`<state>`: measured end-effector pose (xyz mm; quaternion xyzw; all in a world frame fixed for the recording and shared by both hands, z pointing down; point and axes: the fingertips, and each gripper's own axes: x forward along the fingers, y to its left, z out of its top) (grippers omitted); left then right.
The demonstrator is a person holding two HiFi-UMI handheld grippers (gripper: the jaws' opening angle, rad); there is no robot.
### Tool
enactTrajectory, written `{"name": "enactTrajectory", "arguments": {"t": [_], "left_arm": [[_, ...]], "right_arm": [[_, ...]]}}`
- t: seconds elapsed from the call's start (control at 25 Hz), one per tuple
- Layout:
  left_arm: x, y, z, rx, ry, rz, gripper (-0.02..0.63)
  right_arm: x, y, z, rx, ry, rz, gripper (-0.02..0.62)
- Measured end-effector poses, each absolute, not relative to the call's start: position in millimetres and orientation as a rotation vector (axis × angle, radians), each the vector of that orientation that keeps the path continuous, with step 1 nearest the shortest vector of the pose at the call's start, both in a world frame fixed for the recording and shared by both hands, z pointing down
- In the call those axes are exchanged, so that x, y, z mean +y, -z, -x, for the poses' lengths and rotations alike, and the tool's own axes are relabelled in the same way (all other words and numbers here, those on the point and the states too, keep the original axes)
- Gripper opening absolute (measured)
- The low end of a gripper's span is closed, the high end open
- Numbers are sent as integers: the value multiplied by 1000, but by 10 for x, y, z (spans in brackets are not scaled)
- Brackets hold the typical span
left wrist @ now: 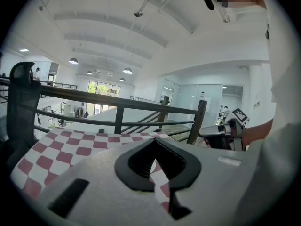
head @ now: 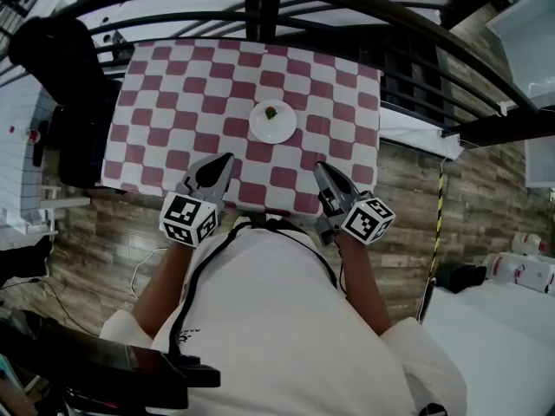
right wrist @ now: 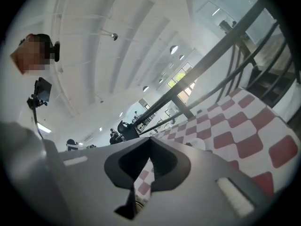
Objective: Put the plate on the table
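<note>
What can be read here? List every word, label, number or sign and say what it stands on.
No text can be read in any view.
The left marker cube and right marker cube: black-and-white square patterns, no letters or digits.
Small dark print on the white shirt: too small to read.
Red marks on the white packages on the floor: too blurred to read.
The plate: no print seen.

Left gripper (left wrist: 153, 140), jaws together with nothing between them, over the checked table (left wrist: 70, 145), black railing (left wrist: 118, 119) along its far edge, right gripper (left wrist: 211, 132) off its right edge
</note>
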<state>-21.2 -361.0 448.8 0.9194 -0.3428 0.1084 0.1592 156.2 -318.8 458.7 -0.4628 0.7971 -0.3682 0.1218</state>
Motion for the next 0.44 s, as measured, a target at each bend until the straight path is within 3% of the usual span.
{"name": "enactTrajectory", "arguments": {"t": [0.44], "left_arm": [[-3629, -4565, 217, -996, -331, -2614, 8]], "right_arm": [[-3215, -4671, -1541, 2373, 1071, 1375, 6]]}}
